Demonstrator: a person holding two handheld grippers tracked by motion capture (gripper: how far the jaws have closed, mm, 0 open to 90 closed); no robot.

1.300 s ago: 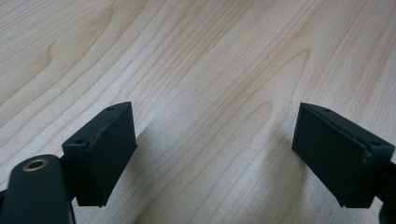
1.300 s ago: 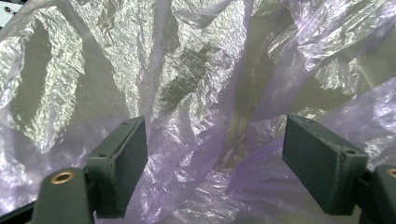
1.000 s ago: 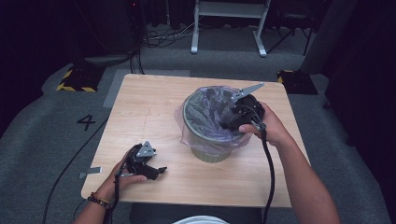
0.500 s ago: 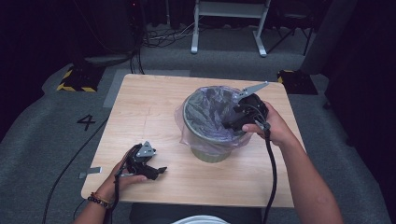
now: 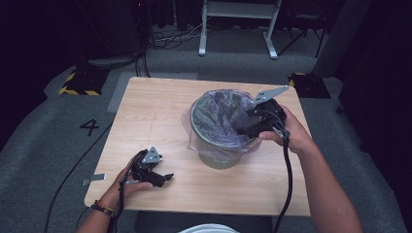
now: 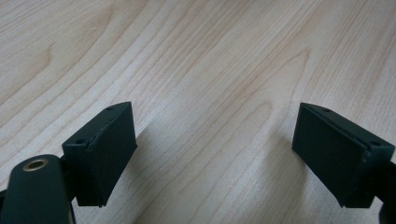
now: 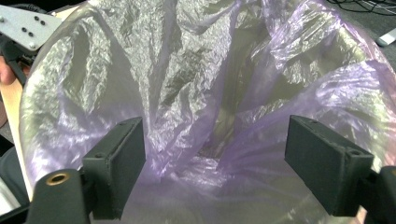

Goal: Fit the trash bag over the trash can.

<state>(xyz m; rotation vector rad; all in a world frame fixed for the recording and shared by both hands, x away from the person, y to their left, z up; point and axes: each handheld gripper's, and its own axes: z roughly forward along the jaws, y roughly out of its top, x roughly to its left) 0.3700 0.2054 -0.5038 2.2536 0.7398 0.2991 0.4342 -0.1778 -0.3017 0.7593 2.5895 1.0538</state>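
1. Fitting the purple bag liner [image 5: 221, 121] into the bin [image 5: 218, 158] appears to be the step in hand; the bin stands right of centre on the table [image 5: 155, 111], the liner draped over its rim
2. Right gripper [image 5: 245, 127] hangs at the bin's right rim, tips inside the mouth; its jaws stand wide apart around crumpled film [image 7: 205, 93], holding nothing
3. Lower the jaws toward the slack folds near the bottom and press the film outward against the wall
4. Avoid pinching hard: thin film will likely tear
5. Left gripper [image 5: 163, 178] rests on bare table near the front left edge, well apart from the bin, jaws apart and empty
6. Bring it to the rim to steady the liner if it slips
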